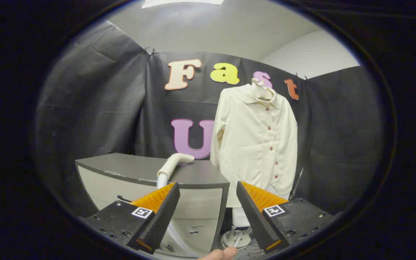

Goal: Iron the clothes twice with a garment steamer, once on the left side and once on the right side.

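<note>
The gripper (208, 191) is sitting low and near, pointing fwd and slightly up toward the booth's far wall, w/ its two fingers (163, 213) spread well apart and nothing between them. Each finger is carrying a small square marker on top. A fingertip of a person's hand (219, 254) is peeking in just below the gap, nearest of all. Just beyond the left finger, the steamer head (174, 162) is lying on top of a grey cabinet (146, 171), its cream nozzle curving over to the right, w/ a pale ribbed hose (161, 180) dropping from it behind the left fingertip; can't tell where the hose is ending. The gripper isn't touching the steamer. The cabinet is standing left of centre, w/ light drawer fronts and dark handles. Farther off and to the right, beyond the right finger, a cream long-sleeved shirt (256, 141) is hanging upright on a hanger, facing fwd, collar open, a row of small reddish buttons running down the front, sleeves hanging loose at both sides. The fabric is looking mostly smooth w/ faint folds. Below the shirt a white stand base (235, 238) is sitting on the floor, partly hidden by the right finger.
</note>
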A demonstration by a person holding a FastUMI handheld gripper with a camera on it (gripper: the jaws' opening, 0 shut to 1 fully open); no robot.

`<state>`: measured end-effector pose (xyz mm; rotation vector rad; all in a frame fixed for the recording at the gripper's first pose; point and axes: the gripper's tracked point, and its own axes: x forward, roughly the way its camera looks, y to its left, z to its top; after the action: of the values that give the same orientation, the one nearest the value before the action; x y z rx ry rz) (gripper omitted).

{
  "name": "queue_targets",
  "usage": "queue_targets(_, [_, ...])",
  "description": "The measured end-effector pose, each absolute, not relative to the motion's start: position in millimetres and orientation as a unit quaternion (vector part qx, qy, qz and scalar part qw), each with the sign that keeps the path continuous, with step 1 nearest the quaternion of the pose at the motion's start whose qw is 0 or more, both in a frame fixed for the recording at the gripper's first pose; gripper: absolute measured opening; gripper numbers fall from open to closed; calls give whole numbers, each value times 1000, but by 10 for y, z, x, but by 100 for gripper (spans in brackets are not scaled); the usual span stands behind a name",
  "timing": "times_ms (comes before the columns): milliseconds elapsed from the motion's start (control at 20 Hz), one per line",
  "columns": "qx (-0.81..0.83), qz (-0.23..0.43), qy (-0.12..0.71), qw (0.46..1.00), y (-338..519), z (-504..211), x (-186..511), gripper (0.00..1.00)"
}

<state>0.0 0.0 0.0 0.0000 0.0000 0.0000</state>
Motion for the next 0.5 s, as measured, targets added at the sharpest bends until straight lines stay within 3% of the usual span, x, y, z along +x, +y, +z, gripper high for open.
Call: queue_targets(500, [25,15,-6,1000,16,-126,-198,96])
